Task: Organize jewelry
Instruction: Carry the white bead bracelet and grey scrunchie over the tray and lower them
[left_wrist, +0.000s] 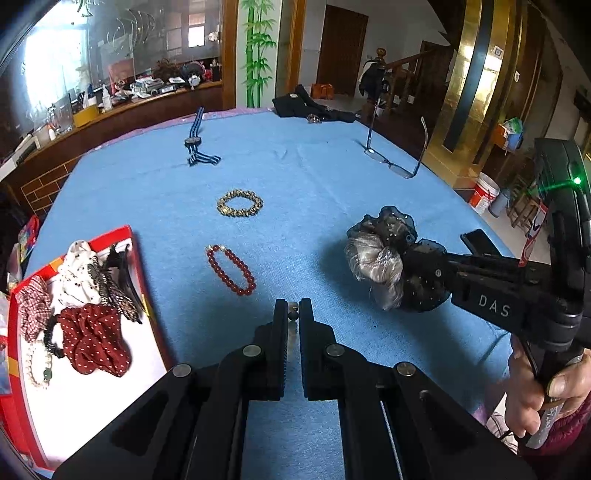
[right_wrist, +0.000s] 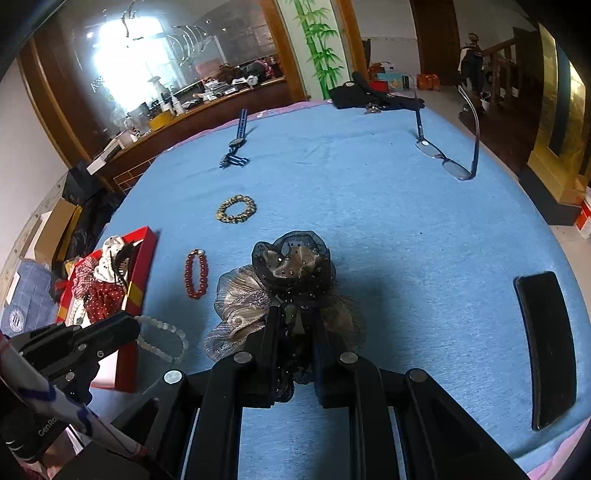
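My right gripper (right_wrist: 293, 314) is shut on a black and silver mesh scrunchie (right_wrist: 284, 273) and holds it above the blue cloth; the scrunchie also shows in the left wrist view (left_wrist: 388, 258). My left gripper (left_wrist: 293, 306) is shut on a pale bead bracelet (right_wrist: 162, 338), whose beads (left_wrist: 293, 306) show between its fingers. A red box (left_wrist: 140, 266) at the left holds scrunchies, a black claw clip and a pearl string. A red bead bracelet (left_wrist: 231, 271) and a gold bead bracelet (left_wrist: 240, 204) lie on the cloth ahead.
A striped blue bolo-style necklace (left_wrist: 197, 142) lies at the far side. Glasses (left_wrist: 395, 162) stand at the far right. A black phone (right_wrist: 546, 347) lies near the right edge. Dark clothing (left_wrist: 306, 107) sits at the far edge of the table.
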